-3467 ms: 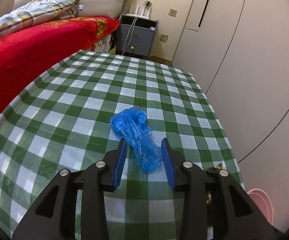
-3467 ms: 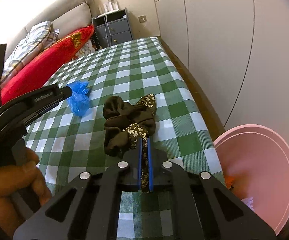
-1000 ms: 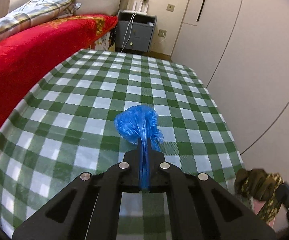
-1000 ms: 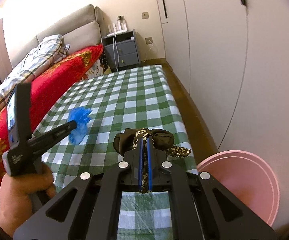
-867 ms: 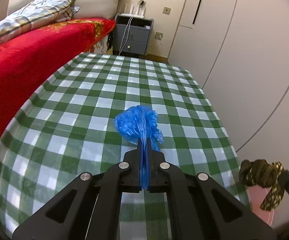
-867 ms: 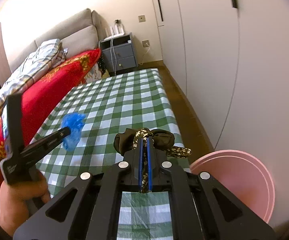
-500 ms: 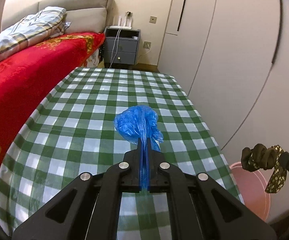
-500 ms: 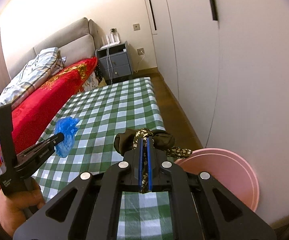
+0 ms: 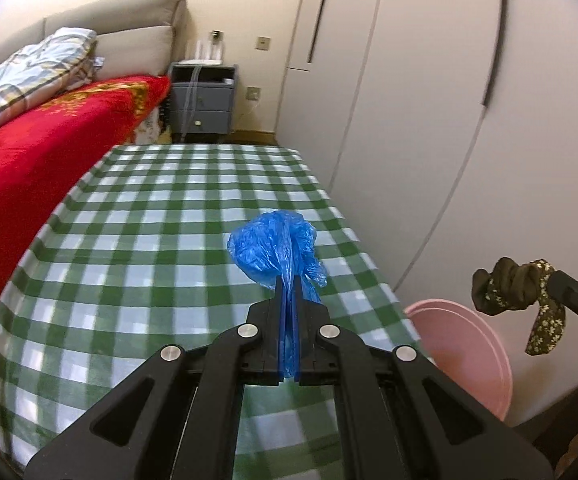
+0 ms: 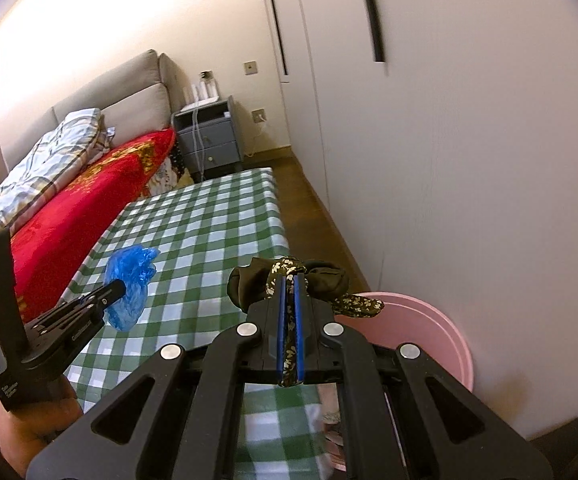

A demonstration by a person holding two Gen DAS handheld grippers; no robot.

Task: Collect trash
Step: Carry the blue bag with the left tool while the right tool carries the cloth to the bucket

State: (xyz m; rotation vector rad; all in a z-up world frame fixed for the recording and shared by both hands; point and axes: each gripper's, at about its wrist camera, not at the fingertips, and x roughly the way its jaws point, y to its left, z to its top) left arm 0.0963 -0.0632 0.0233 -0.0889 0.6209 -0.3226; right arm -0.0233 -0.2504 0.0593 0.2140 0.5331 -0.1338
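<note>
Left gripper (image 9: 288,280) clamps a blue plastic bag (image 9: 275,246); right gripper (image 10: 289,280) clamps a dark floral scrunchie (image 10: 289,276). Released early, either may miss the pink bin (image 10: 429,332) at four o'clock.

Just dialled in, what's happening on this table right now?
A person is clearing trash with a gripper in each hand. The left gripper is shut on a crumpled blue plastic bag, lifted off the green checked tablecloth. The right gripper is shut on a dark floral cloth scrunchie, held near the pink bin beside the table. Nothing has been dropped in yet.
</note>
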